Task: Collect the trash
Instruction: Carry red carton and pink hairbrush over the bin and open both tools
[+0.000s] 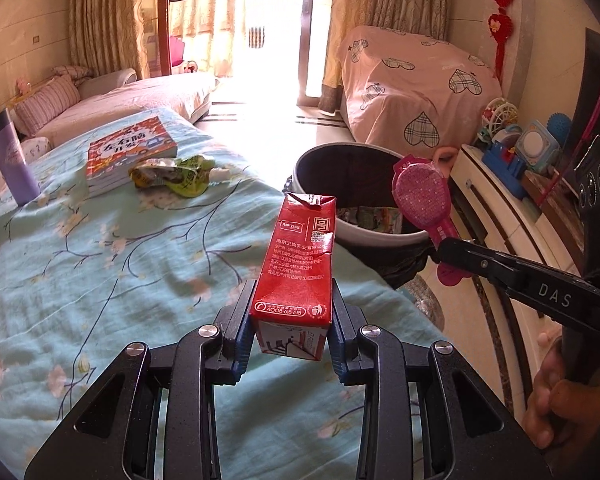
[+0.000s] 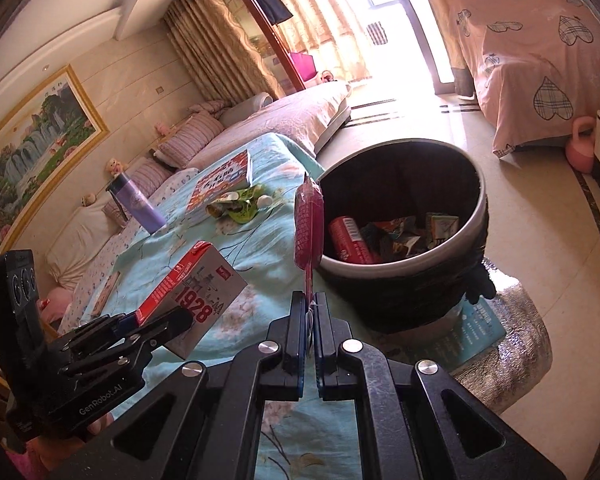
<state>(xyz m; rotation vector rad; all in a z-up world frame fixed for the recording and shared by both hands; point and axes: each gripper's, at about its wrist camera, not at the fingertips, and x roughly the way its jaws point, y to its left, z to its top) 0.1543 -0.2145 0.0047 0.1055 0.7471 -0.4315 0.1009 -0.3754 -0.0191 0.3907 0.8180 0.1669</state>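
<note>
"1928" on red milk carton [image 2: 204, 292]

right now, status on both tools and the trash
Left tool shut on red milk carton. Right tool shut on pink wrapper. Black bin ahead, unobstructed.

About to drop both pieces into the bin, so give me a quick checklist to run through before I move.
1. Left tool shut on red milk carton: ok.
2. Right tool shut on pink plastic wrapper: ok.
3. Black round trash bin open, room inside: ok.
4. Carton over bin: not ok, over the blue floral bedspread.
5. Wrapper over bin: cannot tell.
6. Table cleared: not ok, green crumpled wrapper remains.
</note>
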